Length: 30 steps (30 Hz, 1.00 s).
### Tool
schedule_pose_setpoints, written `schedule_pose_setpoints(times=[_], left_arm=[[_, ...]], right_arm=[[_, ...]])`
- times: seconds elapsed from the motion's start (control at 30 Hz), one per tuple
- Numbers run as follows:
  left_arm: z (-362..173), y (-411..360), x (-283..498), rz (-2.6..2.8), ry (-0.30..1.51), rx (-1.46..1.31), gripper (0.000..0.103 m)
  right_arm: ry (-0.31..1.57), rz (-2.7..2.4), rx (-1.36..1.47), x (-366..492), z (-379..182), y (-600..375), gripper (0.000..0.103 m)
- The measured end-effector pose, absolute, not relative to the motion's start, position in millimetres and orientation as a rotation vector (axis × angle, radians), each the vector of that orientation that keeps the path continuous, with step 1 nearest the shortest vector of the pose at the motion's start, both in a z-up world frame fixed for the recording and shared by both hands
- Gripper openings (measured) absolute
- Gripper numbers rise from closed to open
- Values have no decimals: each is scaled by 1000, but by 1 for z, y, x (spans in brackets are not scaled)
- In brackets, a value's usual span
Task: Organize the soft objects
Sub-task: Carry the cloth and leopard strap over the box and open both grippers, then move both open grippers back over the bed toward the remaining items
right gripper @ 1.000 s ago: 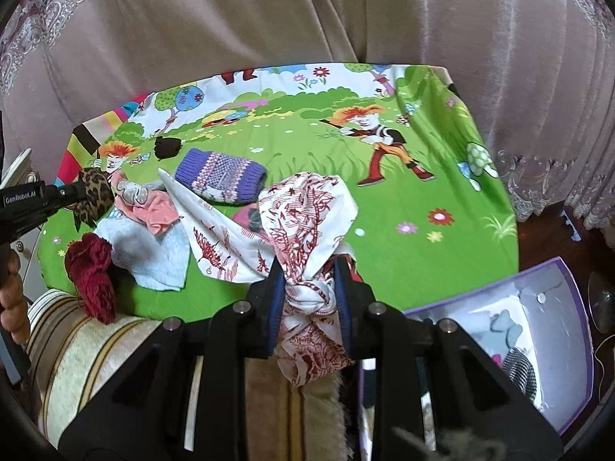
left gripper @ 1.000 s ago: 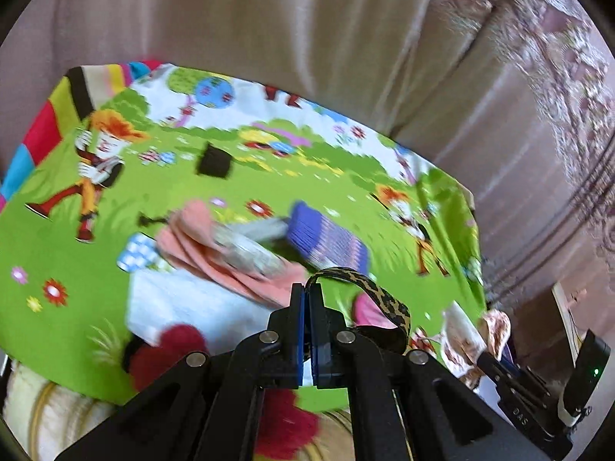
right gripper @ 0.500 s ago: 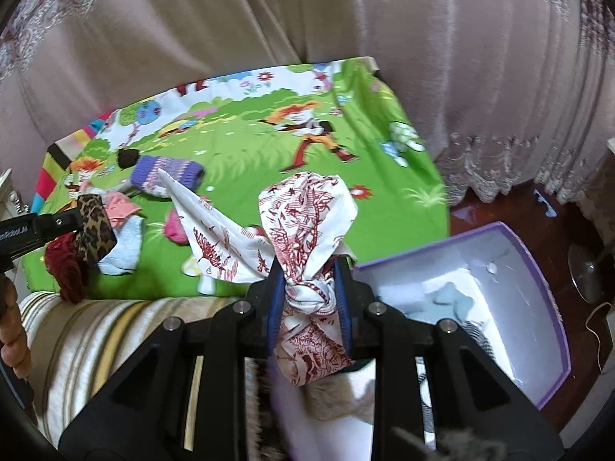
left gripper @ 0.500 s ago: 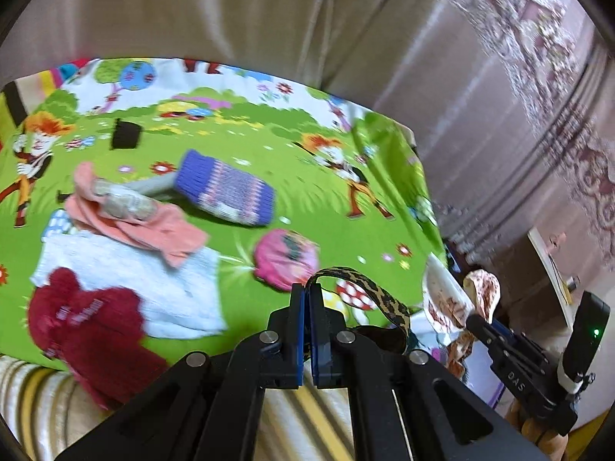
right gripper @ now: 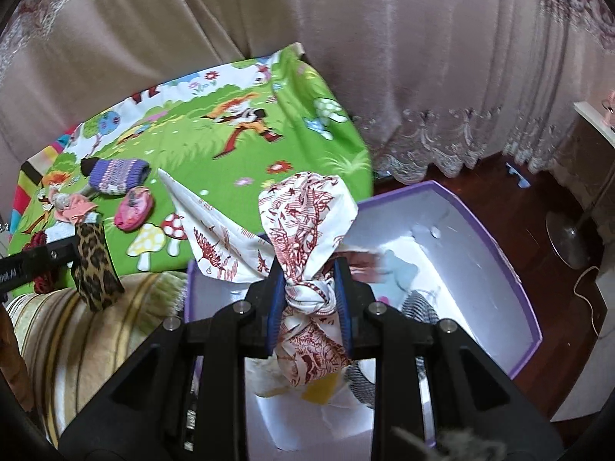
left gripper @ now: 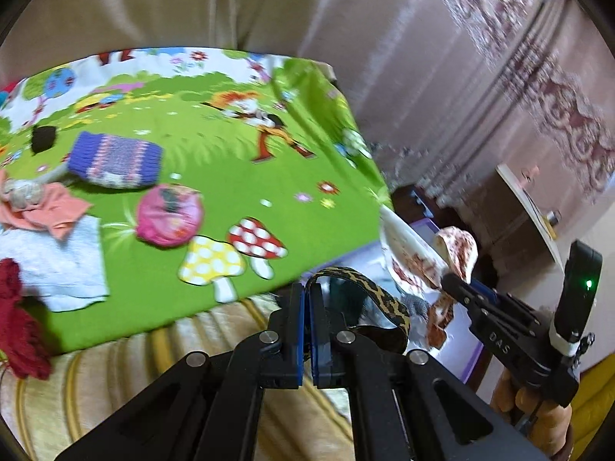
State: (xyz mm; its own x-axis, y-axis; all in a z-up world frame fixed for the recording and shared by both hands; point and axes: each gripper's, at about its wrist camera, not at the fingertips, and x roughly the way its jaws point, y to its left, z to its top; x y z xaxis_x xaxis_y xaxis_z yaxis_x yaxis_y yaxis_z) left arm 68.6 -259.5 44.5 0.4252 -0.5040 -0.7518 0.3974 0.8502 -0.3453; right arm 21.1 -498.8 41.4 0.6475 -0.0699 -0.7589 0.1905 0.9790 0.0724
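My left gripper [left gripper: 307, 299] is shut on a leopard-print band [left gripper: 369, 292], which hangs from it in the right wrist view [right gripper: 94, 265] above the sofa edge. My right gripper [right gripper: 309, 292] is shut on a knotted white scarf with red print [right gripper: 307, 223] and holds it over a purple-rimmed white box [right gripper: 499, 253]. The scarf also shows in the left wrist view [left gripper: 415, 257]. On the green cartoon blanket [left gripper: 230, 161] lie a purple knitted piece [left gripper: 115, 157], a pink pouch [left gripper: 169, 215], a peach cloth [left gripper: 57, 207], a light blue towel [left gripper: 57, 265] and a dark red item [left gripper: 19, 326].
The box holds a pale blue item [right gripper: 396, 269] and a grey checked piece [right gripper: 419, 307]. A striped sofa cushion [right gripper: 69, 330] lies under the blanket's edge. Beige curtains [right gripper: 384, 57] hang behind. A fan base [right gripper: 569, 238] stands on the dark wood floor to the right.
Both grippers have swung right, away from the blanket. The scarf now hangs over the box, and the leopard band has moved to the sofa edge near the box.
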Motion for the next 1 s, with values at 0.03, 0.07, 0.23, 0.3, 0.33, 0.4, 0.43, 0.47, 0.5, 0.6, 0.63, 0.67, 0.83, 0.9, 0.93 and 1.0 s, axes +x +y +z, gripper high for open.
schedule_pose_setpoints(times=[0.03, 0.07, 0.23, 0.3, 0.33, 0.4, 0.43, 0.47, 0.5, 0.6, 0.63, 0.67, 0.83, 0.9, 0.93, 1.0], left_arm=[[44, -266, 66, -577, 985, -111, 2], [43, -270, 64, -586, 986, -102, 2], [37, -294, 56, -632, 1003, -61, 2], [35, -301, 54, -654, 1011, -50, 2], [34, -304, 53, -668, 1014, -49, 2], [33, -309, 52, -695, 1020, -49, 4], [32, -312, 51, -707, 1025, -46, 4], [31, -313, 51, -717, 1030, -44, 5], [30, -315, 51, -726, 1036, -42, 5], [29, -318, 49, -734, 1047, -29, 8], [29, -318, 49, -735, 1047, -28, 10], [29, -318, 49, -737, 1048, -29, 15], [32, -314, 49, -730, 1028, -44, 42], [33, -311, 50, -722, 1022, -47, 43], [33, -310, 51, -718, 1023, -49, 43], [32, -307, 53, -708, 1029, -63, 43]], right_arm=[[856, -156, 153, 19, 41, -502, 28], [856, -164, 155, 17, 40, -506, 28], [858, -205, 145, 11, 37, -518, 29], [856, -213, 150, 9, 37, -521, 29], [857, -217, 153, 9, 37, -523, 29], [862, -218, 155, 8, 36, -525, 29], [865, -221, 156, 9, 35, -526, 30], [868, -224, 158, 9, 35, -526, 31], [871, -227, 159, 9, 34, -527, 34], [875, -243, 158, 9, 32, -528, 55], [872, -247, 160, 9, 33, -528, 57], [869, -248, 161, 9, 34, -528, 57], [868, -239, 155, 11, 36, -525, 57], [868, -237, 154, 11, 36, -525, 57], [868, -236, 153, 12, 37, -524, 57], [868, -232, 149, 12, 37, -522, 57]])
